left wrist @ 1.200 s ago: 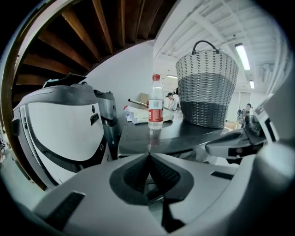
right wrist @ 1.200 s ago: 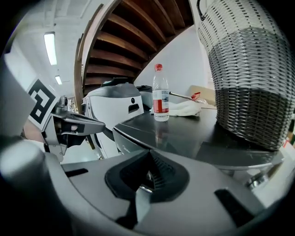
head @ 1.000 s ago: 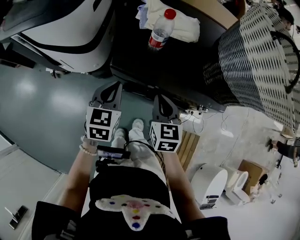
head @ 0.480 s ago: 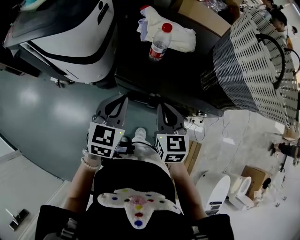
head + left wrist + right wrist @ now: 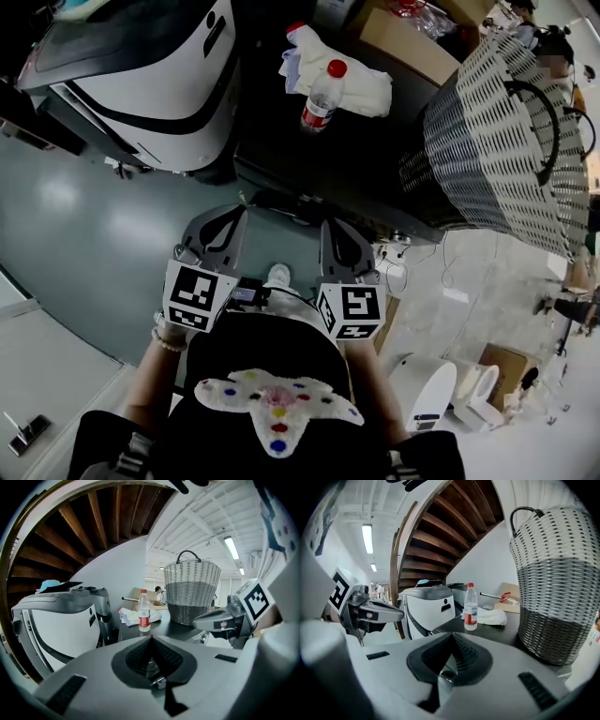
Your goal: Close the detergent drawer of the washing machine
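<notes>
The head view shows you from above: your left gripper (image 5: pixel 225 217) and right gripper (image 5: pixel 334 230) are held side by side in front of your waist, close together but not touching, marker cubes toward you. Both point away from you at the edge of the black table (image 5: pixel 309 159) and tilt slightly down. A bead bracelet (image 5: pixel 167 339) sits on your left wrist, and one white shoe (image 5: pixel 277 275) shows between the grippers on the grey-green floor (image 5: pixel 84 216).

Only the gripper views show the jaws plainly. In each, the two jaws are pressed together with nothing between them. They also show the underside of a brown wooden staircase (image 5: pixel 445 531), which the head view does not show.

The white washing machine with a curved black band (image 5: pixel 141 75) stands to your left of the table, well ahead of both grippers. A small dark recess (image 5: pixel 443 606) marks its front, but I cannot tell whether that is the detergent drawer, or how the drawer stands.

On the table stand a clear plastic bottle with red cap and label (image 5: pixel 322 94), a crumpled white cloth (image 5: pixel 361 80) just behind it, and a tall grey-and-white woven basket with a dark handle (image 5: pixel 506 141) on your right. A brown cardboard box (image 5: pixel 403 42) lies beyond the cloth.
</notes>
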